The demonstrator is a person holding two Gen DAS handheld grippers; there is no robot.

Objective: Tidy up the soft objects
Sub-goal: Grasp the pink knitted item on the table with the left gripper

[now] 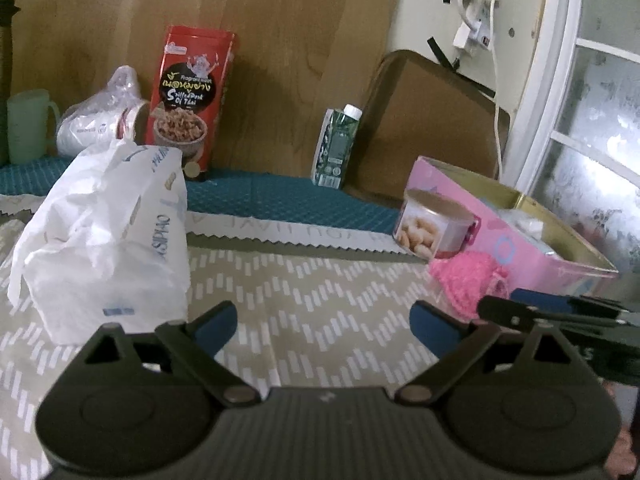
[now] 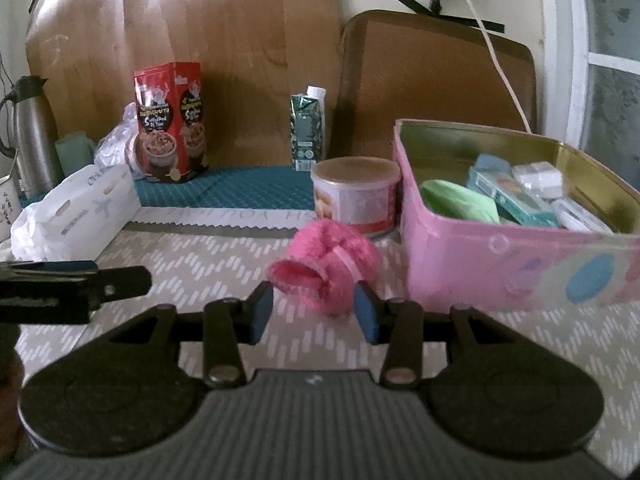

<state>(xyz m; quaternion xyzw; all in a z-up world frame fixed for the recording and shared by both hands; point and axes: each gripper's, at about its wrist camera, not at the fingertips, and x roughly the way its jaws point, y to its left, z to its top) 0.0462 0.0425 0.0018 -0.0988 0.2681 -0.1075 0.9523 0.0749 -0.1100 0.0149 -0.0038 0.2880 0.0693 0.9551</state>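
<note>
Blue pads on the right gripper (image 2: pixel 314 314) stand half apart, one either side of the near end of the pink fluffy scrunchie (image 2: pixel 326 272); I see no pad pressing the fluff, so it is bracketed, not gripped. My reading: the fingers are lined up to close across its narrow width.

Pink fluffy scrunchie lies on the surface (image 2: pixel 224 256), just beside the pink tin (image 2: pixel 500 264) on its left, touching or nearly touching the tin's front corner; cannot tell which. Its long axis runs from near-left to far-right, the folded open end facing the camera and leftward.

Left gripper (image 1: pixel 322 326): fingers wide, jaws opening, nothing between them, only bare patterned cloth. It hangs left of the pink tin, well clear, probably kept out of the way.

Pink tin stands open-topped, already holding a green soft bundle (image 2: pixel 456 200) and small packets, which suggests it is the collecting place. Round snack can (image 2: pixel 356 196) sits just behind the scrunchie, against the tin's left wall. White tissue pack (image 1: pixel 108 240) lies well left of the tin.
</note>
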